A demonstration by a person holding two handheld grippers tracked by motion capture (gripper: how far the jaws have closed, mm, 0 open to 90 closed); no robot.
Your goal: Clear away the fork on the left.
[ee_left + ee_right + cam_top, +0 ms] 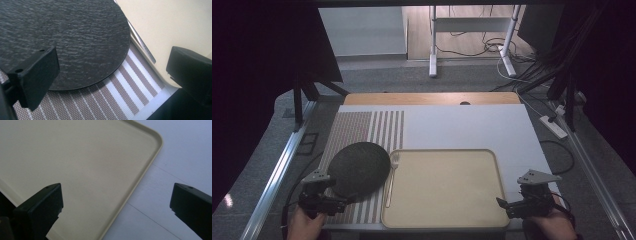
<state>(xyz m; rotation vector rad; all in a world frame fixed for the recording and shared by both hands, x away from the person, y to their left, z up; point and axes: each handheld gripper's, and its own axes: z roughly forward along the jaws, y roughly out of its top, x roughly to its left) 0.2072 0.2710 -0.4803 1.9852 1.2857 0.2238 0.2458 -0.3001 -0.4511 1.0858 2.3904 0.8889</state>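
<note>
Nearest us, the left gripper [343, 199] hovers at the near edge of the dark round plate [359, 168], fingers [35, 75] spread wide apart. The right gripper [504, 204] sits at the cream tray's [444, 220] near right corner, fingers equally apart, holding nothing. Between plate and tray lies a fork [392, 177], on the striped placemat [384, 127]. Beyond stretches the white bench [462, 125].

Dim, soft light; dark edges
</note>
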